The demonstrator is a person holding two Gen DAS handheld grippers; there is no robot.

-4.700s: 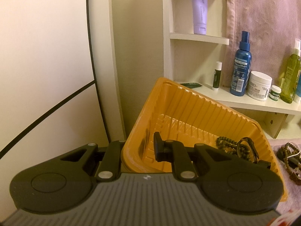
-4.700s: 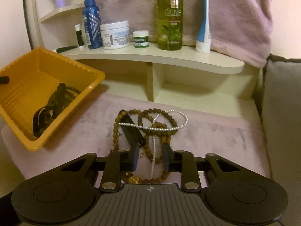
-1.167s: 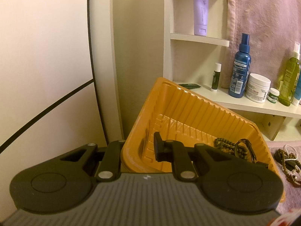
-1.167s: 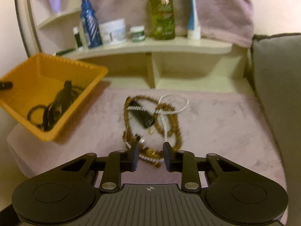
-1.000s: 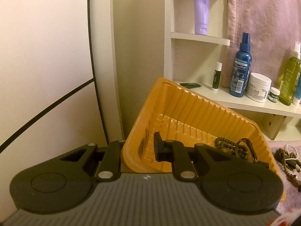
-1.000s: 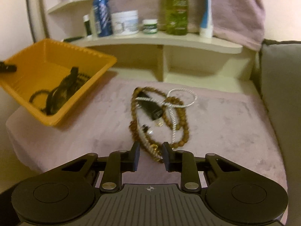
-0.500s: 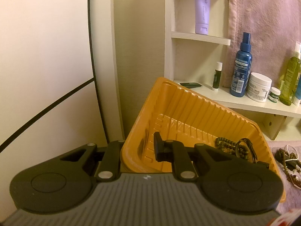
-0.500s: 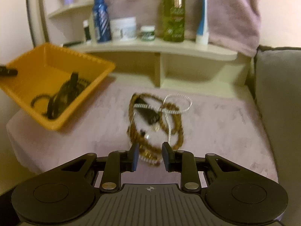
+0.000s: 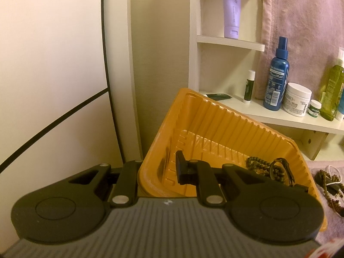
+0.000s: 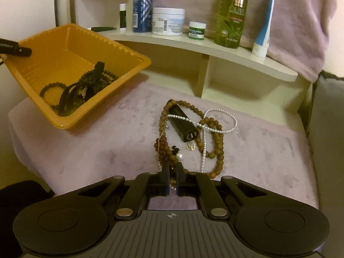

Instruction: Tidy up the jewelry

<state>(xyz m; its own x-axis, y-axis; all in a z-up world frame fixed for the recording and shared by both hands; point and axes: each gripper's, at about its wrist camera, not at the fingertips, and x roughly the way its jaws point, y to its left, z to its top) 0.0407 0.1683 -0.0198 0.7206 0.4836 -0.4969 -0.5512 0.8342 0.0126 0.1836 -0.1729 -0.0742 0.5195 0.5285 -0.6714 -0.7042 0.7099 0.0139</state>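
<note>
A mauve plush surface point(image 10: 86, 150) carries tangled bead necklaces point(image 10: 212, 133) and a black tube point(image 10: 182, 126).

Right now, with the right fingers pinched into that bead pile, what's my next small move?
Probably a slow lift. The right gripper is shut on the near end of the brown bead strand, which lies tangled with the pearl strand and black tube. The left gripper holds the orange tray tilted, ready.

left gripper point(image 9: 159, 171) jaws clamp orange tray point(image 9: 215, 124) wall | bracelets point(image 9: 268, 168) inside
</note>
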